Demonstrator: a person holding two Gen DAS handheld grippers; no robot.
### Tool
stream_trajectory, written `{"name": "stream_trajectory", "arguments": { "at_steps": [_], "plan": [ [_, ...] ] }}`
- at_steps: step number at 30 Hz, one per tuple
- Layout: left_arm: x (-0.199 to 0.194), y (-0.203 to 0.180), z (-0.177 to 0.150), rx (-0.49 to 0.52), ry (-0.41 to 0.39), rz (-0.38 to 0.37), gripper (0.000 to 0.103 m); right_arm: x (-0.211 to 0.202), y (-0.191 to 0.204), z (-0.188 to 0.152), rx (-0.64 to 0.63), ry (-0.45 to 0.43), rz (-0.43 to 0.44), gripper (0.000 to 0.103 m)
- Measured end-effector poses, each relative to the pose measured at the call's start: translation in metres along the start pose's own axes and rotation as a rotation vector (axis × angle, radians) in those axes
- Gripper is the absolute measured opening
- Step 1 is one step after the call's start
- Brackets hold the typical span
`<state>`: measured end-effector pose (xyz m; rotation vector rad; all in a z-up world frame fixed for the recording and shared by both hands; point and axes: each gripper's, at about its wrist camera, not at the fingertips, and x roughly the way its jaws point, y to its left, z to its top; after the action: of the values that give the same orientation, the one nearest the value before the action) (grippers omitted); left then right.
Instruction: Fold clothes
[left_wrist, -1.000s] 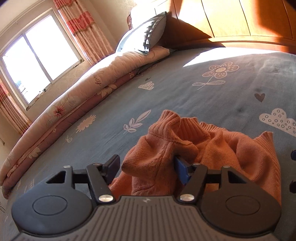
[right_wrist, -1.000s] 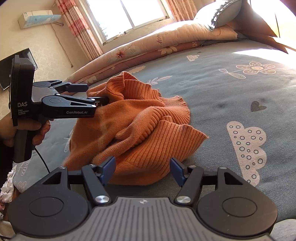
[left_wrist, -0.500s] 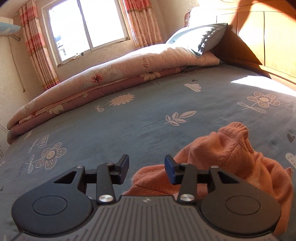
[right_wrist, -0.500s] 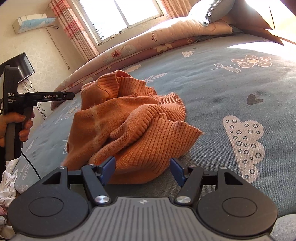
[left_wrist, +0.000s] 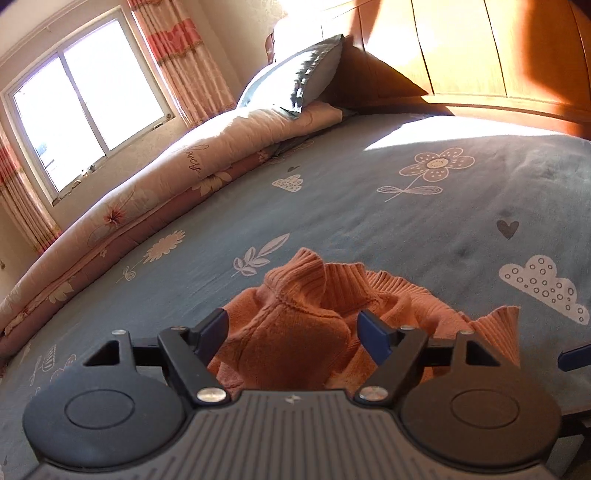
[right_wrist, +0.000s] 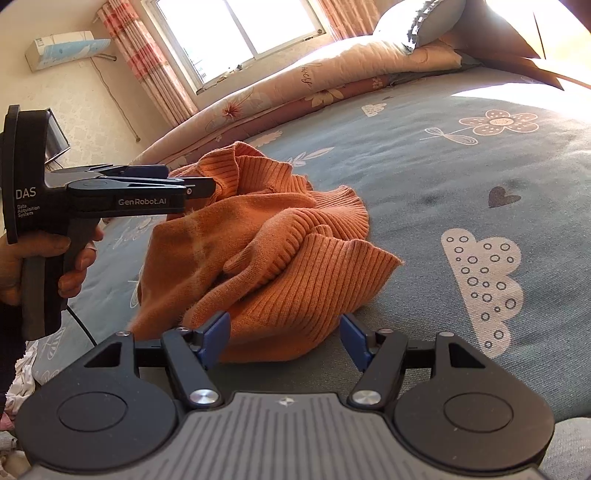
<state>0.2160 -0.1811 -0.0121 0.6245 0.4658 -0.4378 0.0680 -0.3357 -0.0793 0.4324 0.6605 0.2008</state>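
Observation:
An orange knit sweater (right_wrist: 280, 254) lies crumpled on the grey-blue patterned bed sheet (right_wrist: 461, 177). My left gripper (left_wrist: 294, 330) is open, and a bunched fold of the sweater (left_wrist: 295, 325) near the ribbed collar sits between its blue-padded fingers. From the right wrist view, the left gripper (right_wrist: 199, 188) shows side-on at the collar, held by a person's hand (right_wrist: 44, 258). My right gripper (right_wrist: 285, 336) is open at the sweater's near ribbed hem, its fingers on either side of the edge. One right fingertip (left_wrist: 572, 360) shows at the left wrist view's right edge.
A rolled floral quilt (left_wrist: 177, 177) runs along the far side of the bed, with a grey pillow (left_wrist: 295, 81) on it against the wooden headboard (left_wrist: 480, 55). A window (right_wrist: 236, 33) with curtains is behind. Some light clothes (right_wrist: 18, 376) lie off the bed's left edge.
The left gripper swung away from the sweater with narrower jaws half a second ago, and now is back at the collar with its fingers wide apart. The right gripper has barely moved.

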Motion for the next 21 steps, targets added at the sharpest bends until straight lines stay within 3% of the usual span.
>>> {"name": "stream_trajectory", "arguments": {
  "at_steps": [5, 8, 15, 18, 21],
  "plan": [
    [0.027, -0.034, 0.002, 0.217, 0.072, 0.168, 0.078, -0.002, -0.006, 0.0, 0.014, -0.005, -0.007, 0.071],
    [0.024, -0.034, -0.002, 0.287, 0.08, 0.253, 0.079, -0.004, -0.01, 0.0, 0.025, -0.01, -0.01, 0.071],
    [-0.001, 0.008, -0.02, 0.252, 0.118, 0.33, 0.079, -0.001, -0.016, -0.001, 0.042, -0.008, -0.005, 0.071],
    [-0.003, 0.014, -0.025, 0.246, 0.084, 0.329, 0.079, 0.0, -0.012, -0.002, 0.029, -0.005, -0.001, 0.071],
    [0.0, -0.002, -0.032, 0.4, 0.028, 0.293, 0.079, 0.0, -0.009, -0.003, 0.017, -0.002, 0.003, 0.071]
  ]
}}
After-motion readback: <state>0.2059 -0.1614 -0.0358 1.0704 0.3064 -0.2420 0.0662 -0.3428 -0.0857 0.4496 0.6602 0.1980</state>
